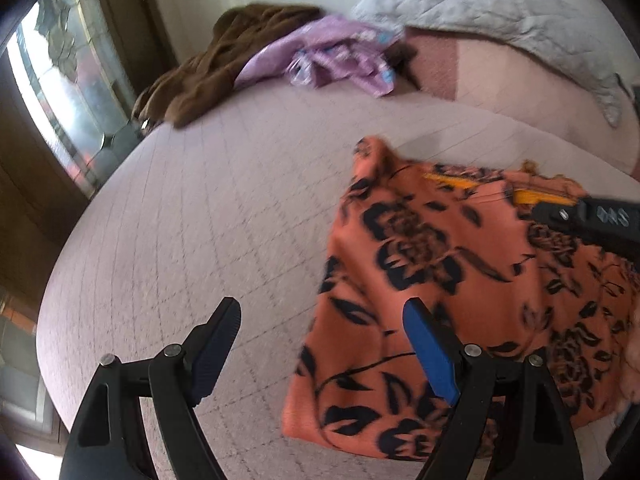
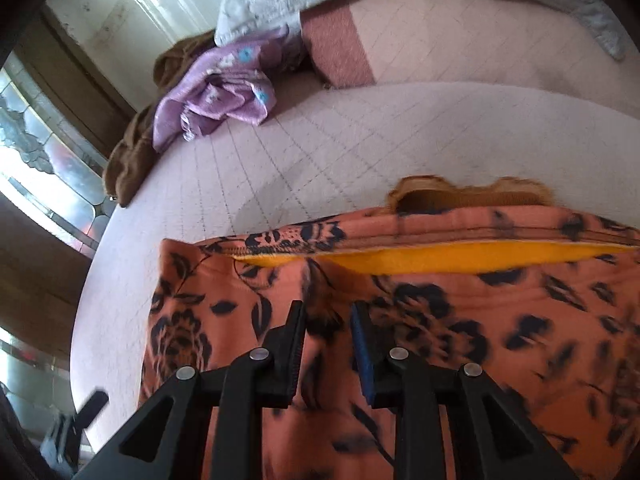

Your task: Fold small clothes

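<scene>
Here, one orange black-flowered fabric garment [image 2: 440, 312], partly folded on the pale quilted bed [image 1: 200, 220]. Left tool [image 1: 320, 344] spread apart, empty; right tool [image 2: 326, 344] narrow, grip unclear. Beyond: one lilac cloth [image 2: 216, 104], one brown cloth [image 1: 224, 60].

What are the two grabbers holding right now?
Nothing that I can see. The left gripper is wide open over the bed. The right gripper hangs over the orange flowered cloth, its pads not pinching it.
</scene>
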Available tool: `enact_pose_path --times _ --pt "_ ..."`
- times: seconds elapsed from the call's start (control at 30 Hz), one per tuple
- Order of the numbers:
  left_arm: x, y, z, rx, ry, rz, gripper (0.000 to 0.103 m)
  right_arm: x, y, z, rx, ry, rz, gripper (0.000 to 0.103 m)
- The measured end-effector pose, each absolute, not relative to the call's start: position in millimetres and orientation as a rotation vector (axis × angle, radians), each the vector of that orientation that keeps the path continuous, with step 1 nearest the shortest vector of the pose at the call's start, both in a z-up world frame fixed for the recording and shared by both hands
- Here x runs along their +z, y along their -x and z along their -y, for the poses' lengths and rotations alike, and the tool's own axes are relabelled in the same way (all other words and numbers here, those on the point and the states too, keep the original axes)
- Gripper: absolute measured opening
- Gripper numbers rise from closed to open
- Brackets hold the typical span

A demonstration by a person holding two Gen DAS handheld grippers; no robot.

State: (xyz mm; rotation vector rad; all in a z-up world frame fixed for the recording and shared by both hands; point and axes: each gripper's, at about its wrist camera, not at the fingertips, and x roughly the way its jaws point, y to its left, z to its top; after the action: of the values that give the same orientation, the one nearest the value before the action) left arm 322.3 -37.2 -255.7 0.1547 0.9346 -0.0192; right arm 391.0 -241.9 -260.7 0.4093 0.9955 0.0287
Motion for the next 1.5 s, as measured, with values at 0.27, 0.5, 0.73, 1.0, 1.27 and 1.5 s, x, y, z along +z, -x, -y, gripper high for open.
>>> enact_pose_path --times 0.27,0.5,0.73,1.0,1.27,1.5 --pt "-242.8 -299.3 66.6 -0.116 -0.199 -0.843 0.084 -233.2 -287.1 285.0 -0.014 -0.386 -0.946 0.026" --pt "-238.0 -293.2 82.9 -0.146 -0.214 -0.817 0.084 -243.4 -211.2 323.0 -0.105 -0.423 -0.953 0.026" --pt "-247.3 -294.6 89.5 -0.133 -0.252 -0.826 0.084 -278.6 -194.7 348.8 -0.130 -0.527 -0.985 0.025" --pt "-249.9 -296.5 88.0 -0.129 -0.246 -0.837 0.084 -267.8 -182.9 355.2 -0.120 -0.567 -0.973 0.025" --pt "-252.9 -279.0 62.5 -0.234 -0.096 -0.966 0.085 -249.7 -131.9 375.1 -0.101 -0.787 -0.856 0.083" --pt "-275.6 -273.4 37.5 -0.264 0.122 -1.143 0.088 -271.8 -93.7 387.3 -0.085 -1.028 -0.821 0.083"
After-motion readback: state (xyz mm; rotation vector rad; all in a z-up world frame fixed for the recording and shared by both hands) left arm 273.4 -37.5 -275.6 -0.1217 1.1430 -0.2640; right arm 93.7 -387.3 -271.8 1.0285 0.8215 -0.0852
